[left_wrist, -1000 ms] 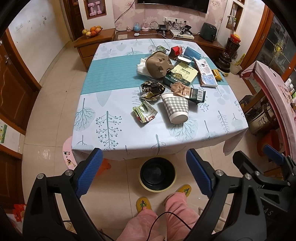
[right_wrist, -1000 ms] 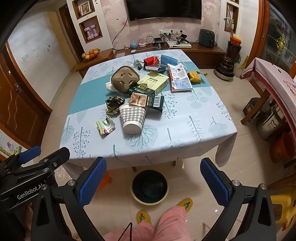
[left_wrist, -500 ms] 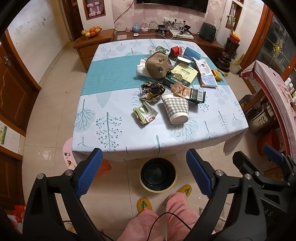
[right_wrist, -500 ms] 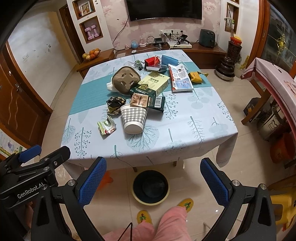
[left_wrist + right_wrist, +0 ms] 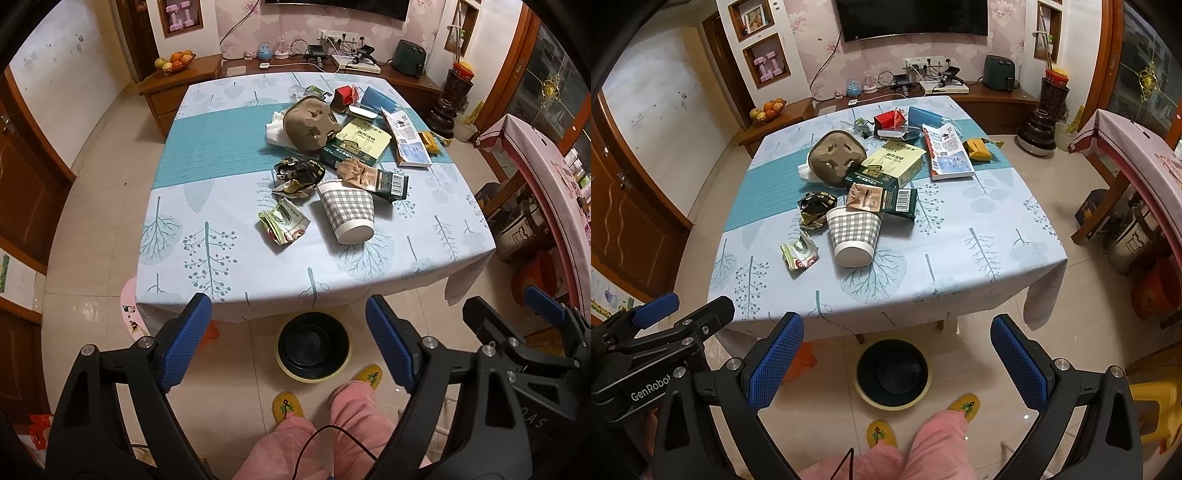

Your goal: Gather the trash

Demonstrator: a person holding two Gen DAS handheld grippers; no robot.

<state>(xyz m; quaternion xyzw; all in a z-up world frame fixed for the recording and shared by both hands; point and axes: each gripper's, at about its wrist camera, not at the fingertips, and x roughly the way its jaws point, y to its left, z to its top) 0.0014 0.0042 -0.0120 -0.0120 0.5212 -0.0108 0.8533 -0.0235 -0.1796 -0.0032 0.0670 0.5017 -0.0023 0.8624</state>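
A table (image 5: 221, 258) with a blue tree-print cloth holds trash: an upturned checked paper cup (image 5: 349, 214) (image 5: 855, 234), a crumpled green wrapper (image 5: 284, 225) (image 5: 799, 254), a crumpled dark foil wrapper (image 5: 299, 175) (image 5: 814, 206), a brown pulp cup tray (image 5: 310, 123) (image 5: 834, 157) and a dark chocolate box (image 5: 384, 181) (image 5: 890, 199). A black bin (image 5: 313, 345) (image 5: 892, 373) with a yellow rim stands on the floor at the table's near edge. My left gripper (image 5: 288, 339) and right gripper (image 5: 897, 362) are open and empty, above the floor, short of the table.
Further back on the table lie a green CODEX box (image 5: 360, 142), a booklet (image 5: 947, 153), red and blue boxes and a yellow packet (image 5: 977, 149). The person's pink legs and yellow slippers (image 5: 365, 374) are below. A pink-covered table (image 5: 1137, 155) stands right, a sideboard (image 5: 923, 98) behind.
Both views have shifted slightly nearer the table; nothing on it has moved. Both grippers stay open.
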